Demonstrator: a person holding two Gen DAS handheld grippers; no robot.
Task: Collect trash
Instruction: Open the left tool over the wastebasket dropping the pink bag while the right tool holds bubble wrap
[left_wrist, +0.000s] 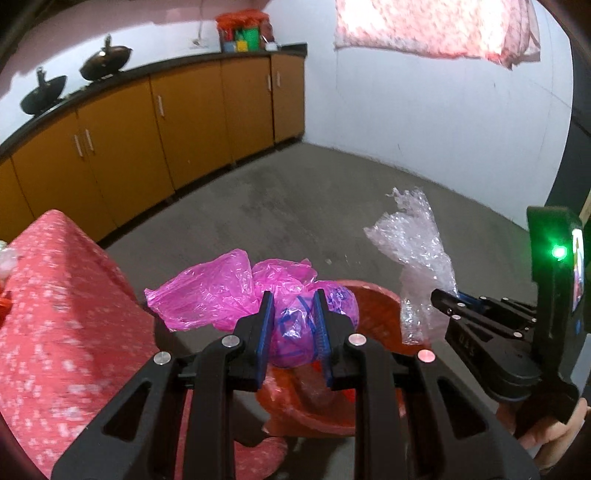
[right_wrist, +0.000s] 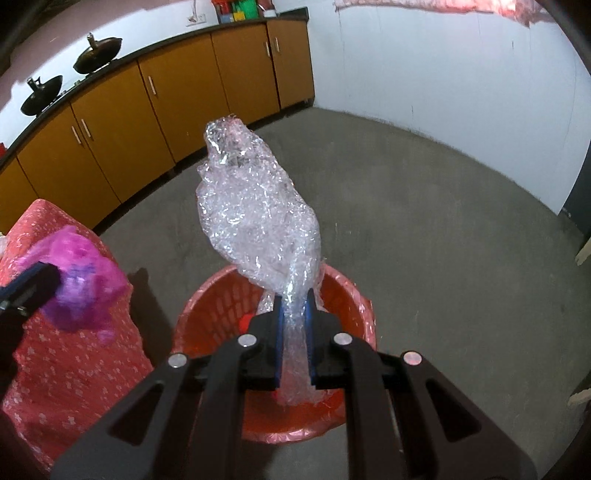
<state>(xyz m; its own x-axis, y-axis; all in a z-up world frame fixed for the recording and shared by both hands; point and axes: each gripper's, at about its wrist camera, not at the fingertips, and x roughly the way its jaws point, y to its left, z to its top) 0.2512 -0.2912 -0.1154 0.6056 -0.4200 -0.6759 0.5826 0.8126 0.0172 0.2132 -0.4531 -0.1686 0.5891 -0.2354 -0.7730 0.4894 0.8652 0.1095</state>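
Grey concrete floor (right_wrist: 424, 229); orange cabinets (left_wrist: 155, 136); white wall (right_wrist: 443, 74).

Left claw (left_wrist: 293, 325) clamps pink bag (left_wrist: 236, 291) above red basket (left_wrist: 373, 306) (right claw (left_wrist: 448, 301) pinching bubble wrap (left_wrist: 413, 251)).

Basket (right_wrist: 221, 295) on floor (right_wrist: 424, 240), cloth-draped table (right_wrist: 74, 369) left, cabinets (right_wrist: 177, 96) behind.

**Bright walls, bent edges, blur at the left**

Light washes the white wall (right_wrist: 443, 74) pale. Fisheye bends the cabinets (left_wrist: 147, 140) and darkens the corners. The pink bag (right_wrist: 81, 291) smears with motion blur; the bubble wrap (right_wrist: 255, 214) glints sharply.
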